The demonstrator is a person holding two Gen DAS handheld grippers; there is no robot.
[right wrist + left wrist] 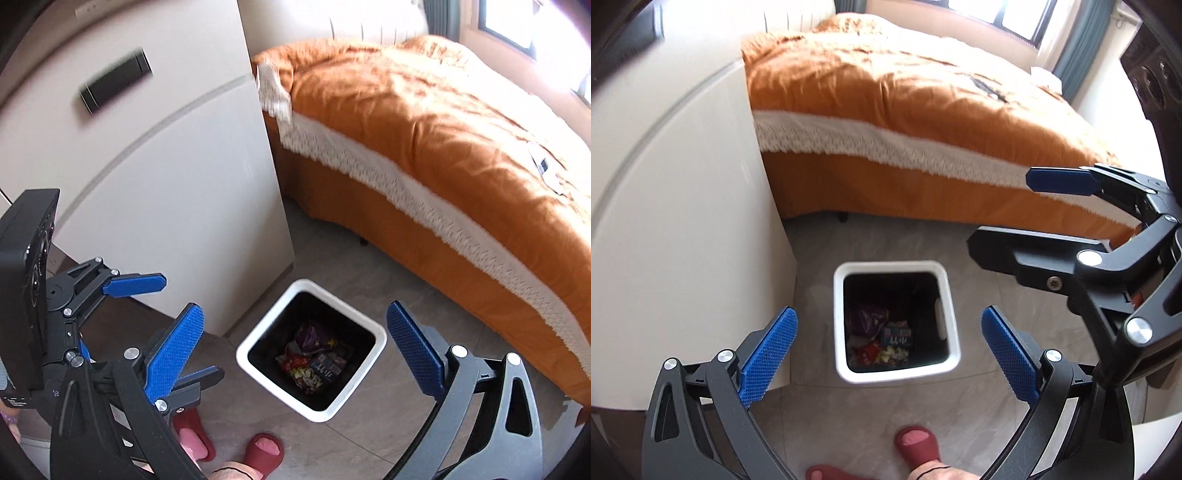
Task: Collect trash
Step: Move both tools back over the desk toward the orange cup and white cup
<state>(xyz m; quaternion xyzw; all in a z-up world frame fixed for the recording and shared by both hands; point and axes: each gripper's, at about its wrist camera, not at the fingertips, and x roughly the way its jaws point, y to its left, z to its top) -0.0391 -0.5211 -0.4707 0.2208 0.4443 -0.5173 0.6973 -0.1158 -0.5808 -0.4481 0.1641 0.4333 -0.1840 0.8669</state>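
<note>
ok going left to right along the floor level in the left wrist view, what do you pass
white cabinet → left gripper pad → trash bin holding wrappers → other pad → right gripper

bin (897, 269) mouth open from above | cabinet (683, 206) close left | bed (923, 122) beyond

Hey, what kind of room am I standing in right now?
Most likely a bedroom in a home. A bed with an orange quilt fills one side, a white cabinet stands next to it, and a small white trash bin holding snack wrappers sits on the tiled floor by a window.
</note>
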